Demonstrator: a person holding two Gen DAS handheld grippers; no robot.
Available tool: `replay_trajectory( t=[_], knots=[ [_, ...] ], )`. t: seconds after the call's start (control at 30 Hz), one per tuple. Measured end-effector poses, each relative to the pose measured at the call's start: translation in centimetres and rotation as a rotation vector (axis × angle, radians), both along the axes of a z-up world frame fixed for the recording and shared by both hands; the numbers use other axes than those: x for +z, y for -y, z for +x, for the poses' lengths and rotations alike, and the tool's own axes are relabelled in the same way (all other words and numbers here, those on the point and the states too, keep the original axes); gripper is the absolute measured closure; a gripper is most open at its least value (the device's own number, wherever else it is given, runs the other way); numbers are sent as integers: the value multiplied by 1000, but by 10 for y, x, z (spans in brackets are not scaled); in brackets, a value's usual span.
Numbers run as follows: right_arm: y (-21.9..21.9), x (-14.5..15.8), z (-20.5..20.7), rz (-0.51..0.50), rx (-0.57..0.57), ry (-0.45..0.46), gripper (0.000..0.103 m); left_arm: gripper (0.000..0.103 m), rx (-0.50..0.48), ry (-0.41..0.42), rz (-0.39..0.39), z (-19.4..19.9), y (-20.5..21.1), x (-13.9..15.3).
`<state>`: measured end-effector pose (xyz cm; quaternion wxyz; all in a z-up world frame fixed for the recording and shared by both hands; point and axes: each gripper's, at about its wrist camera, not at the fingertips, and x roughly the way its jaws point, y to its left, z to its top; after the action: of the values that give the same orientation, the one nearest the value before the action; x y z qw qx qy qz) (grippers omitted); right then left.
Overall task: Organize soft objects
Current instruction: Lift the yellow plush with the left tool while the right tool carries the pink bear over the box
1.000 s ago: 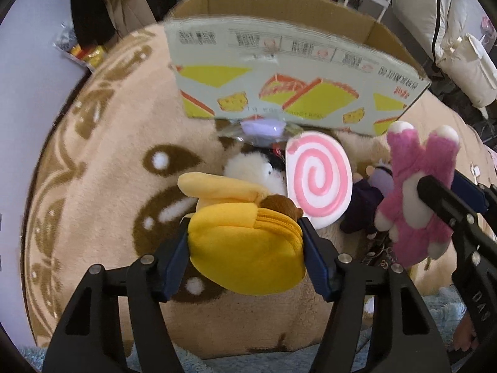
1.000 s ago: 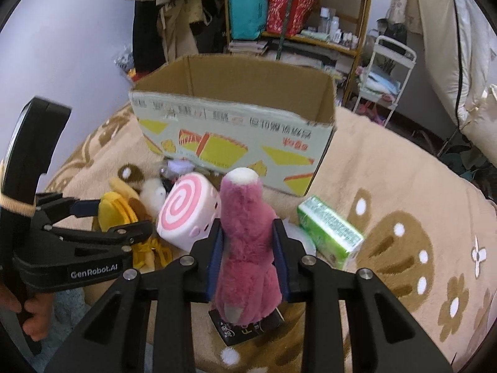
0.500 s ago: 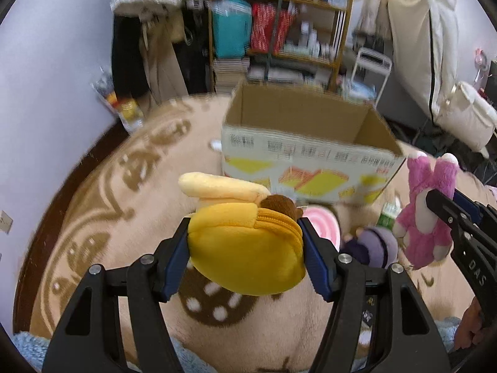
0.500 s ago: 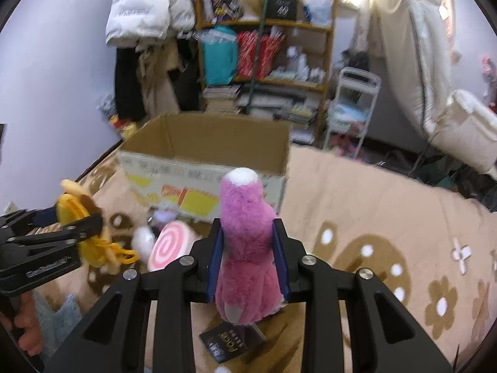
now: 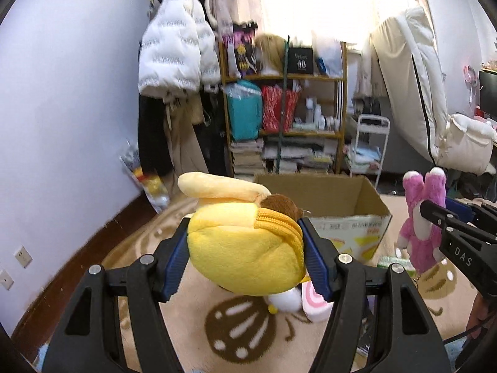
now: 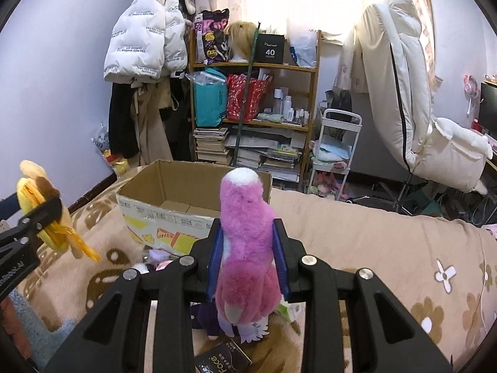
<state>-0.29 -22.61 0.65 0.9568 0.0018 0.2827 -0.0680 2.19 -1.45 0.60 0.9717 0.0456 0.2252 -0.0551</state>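
The left gripper (image 5: 245,255) sits at 6 o'clock in its own view, its blue-padded fingers (image 5: 177,255) pinching a yellow plush pouch (image 5: 245,248) from both sides; a zip runs along the pouch's right edge, and a pale yellow flap and a brown tuft stick up from its top. The pouch is held in the air above the beige blanket (image 5: 161,279) with brown patterns. Just under it, toward 5 o'clock, lie a pink swirl cushion (image 5: 313,303) and a small white plush (image 5: 287,300), touching each other.

The right gripper (image 6: 248,258) is at 6 o'clock in its view, fingers pressed into the sides of a pink plush toy (image 6: 245,248) that stands upright between them, white-tipped end up. Below the toy, on the blanket, lies a dark tag (image 6: 222,360) with pale lettering, and a dark purple plush (image 6: 205,320) shows behind the left finger.

Farther off, at 11 o'clock from the pink toy, an open cardboard box (image 6: 174,214) rests on the blanket, yellow shapes printed on its near wall; no toy shows inside it. The left gripper with the yellow pouch appears at 9 o'clock.

Beyond the box stands a crowded wooden shelf (image 6: 254,68), a white puffer jacket (image 6: 139,37) hanging at 11 o'clock, a white trolley (image 6: 338,152) at 1 o'clock, and a cream chair (image 6: 413,99) at 2 o'clock
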Motion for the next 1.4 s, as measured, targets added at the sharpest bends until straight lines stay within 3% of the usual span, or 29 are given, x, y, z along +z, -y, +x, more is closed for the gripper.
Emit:
replay_trajectory(
  t=[0.13,0.5,1.07,1.4],
  knots=[
    [3,3,2,-13,-5,17,71,37,-10,74,31,-8,5,9],
    [9,19,21,-20,-7,82,71,37,-73,183,29,-3,21,35],
    [26,57,65,28,28,210,71,36,-58,302,38,56,36,79],
    [25,39,84,35,51,211,71,36,-37,226,-30,91,28,53]
  ],
)
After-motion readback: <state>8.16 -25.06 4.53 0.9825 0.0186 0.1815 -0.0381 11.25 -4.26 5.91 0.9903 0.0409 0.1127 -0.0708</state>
